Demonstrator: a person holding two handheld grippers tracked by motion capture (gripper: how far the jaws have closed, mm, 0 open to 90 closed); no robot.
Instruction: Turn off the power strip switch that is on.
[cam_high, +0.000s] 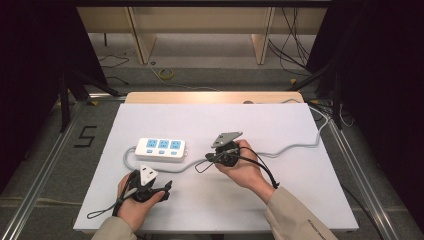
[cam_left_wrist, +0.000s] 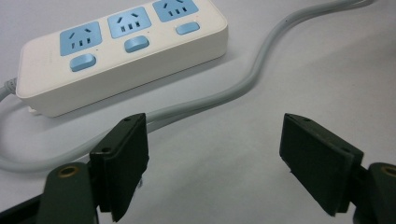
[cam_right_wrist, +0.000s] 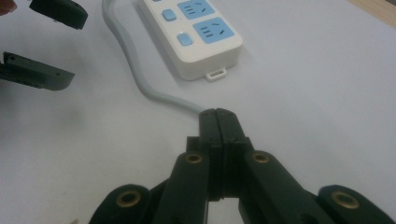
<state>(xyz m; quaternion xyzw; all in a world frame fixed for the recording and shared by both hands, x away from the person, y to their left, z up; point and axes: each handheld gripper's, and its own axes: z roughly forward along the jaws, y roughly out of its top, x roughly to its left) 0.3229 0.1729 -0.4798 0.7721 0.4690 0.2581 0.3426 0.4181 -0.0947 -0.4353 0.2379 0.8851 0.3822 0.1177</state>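
Two tongs work over a white table, one in each of the person's hands. Left hand sits near the table's near edge, gripping the left tongs, which carry a grey three-cornered plate on top and point rightward across the table. In the left gripper view the left tongs are released: jaws spread wide with bare white table between them, nothing held. Just beyond those jaws a grey cable curves past, and behind it lies a white power strip with three blue sockets and three blue switches. In the high view the power strip lies flat left of table centre, between the two hands and slightly farther back; its grey cable leaves the strip's left end, loops along its near side, runs right across the table and passes off the far right corner. Right hand holds the right tongs near table centre, just right of the strip, pointing left. In the right gripper view the right tongs are clenched, jaws pressed flat together, with the cable running up to their tips; whether they pinch it I cannot tell. The strip's end lies just beyond, and the left tongs' open jaws show at upper left.
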